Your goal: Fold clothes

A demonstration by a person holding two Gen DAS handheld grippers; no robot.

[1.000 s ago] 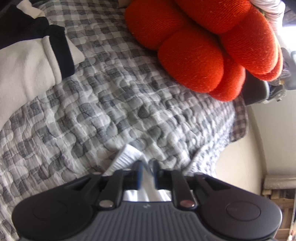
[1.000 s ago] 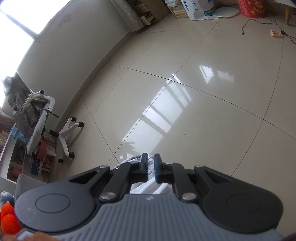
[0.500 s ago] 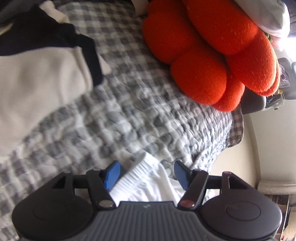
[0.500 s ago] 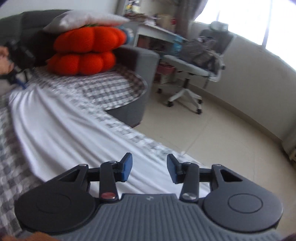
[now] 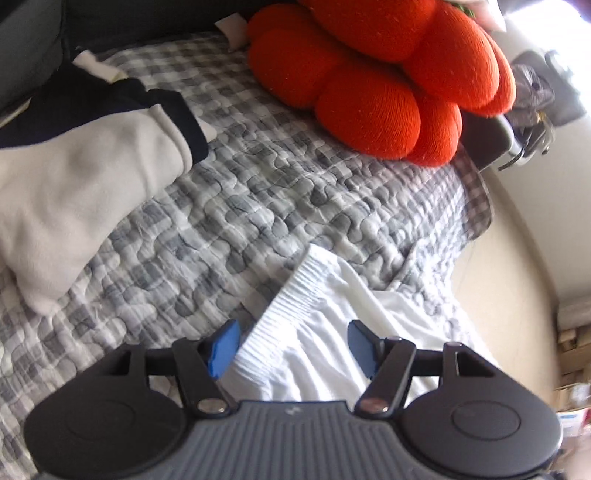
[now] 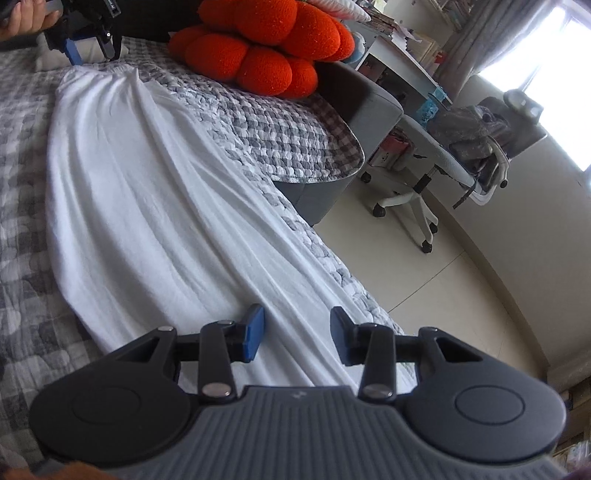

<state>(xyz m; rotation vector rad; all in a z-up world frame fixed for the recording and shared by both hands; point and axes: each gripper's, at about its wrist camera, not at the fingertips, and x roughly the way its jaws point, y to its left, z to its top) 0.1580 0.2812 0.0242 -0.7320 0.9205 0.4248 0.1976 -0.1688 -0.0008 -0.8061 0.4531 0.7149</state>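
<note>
Left wrist view: the left gripper [image 5: 291, 345] is seen with its blue-padded fingers [image 5: 223, 345] spread wide apart, nothing clamped between them.
White garment: the white garment [image 6: 147, 206] is laid out lengthwise on the grey checked quilt [image 5: 258, 206]; its ribbed, gathered end [image 5: 291, 299] lies just beyond the left gripper's fingertips.
Right wrist view: the right gripper [image 6: 295, 334] is held with its jaws parted, above the garment's near end by the quilt's edge; whether it touches the fabric cannot be told.
Far end: the left gripper [image 6: 90, 37] is seen in a hand [image 6: 24, 16] over the garment's far end.
Other clothes: a cream and navy garment [image 5: 85, 155] is lying on the quilt, well apart from the white one.
Surroundings: an orange lobed cushion [image 5: 384, 74] rests on the quilt; a white office chair [image 6: 461, 173] stands on the tiled floor [image 6: 424, 280].
</note>
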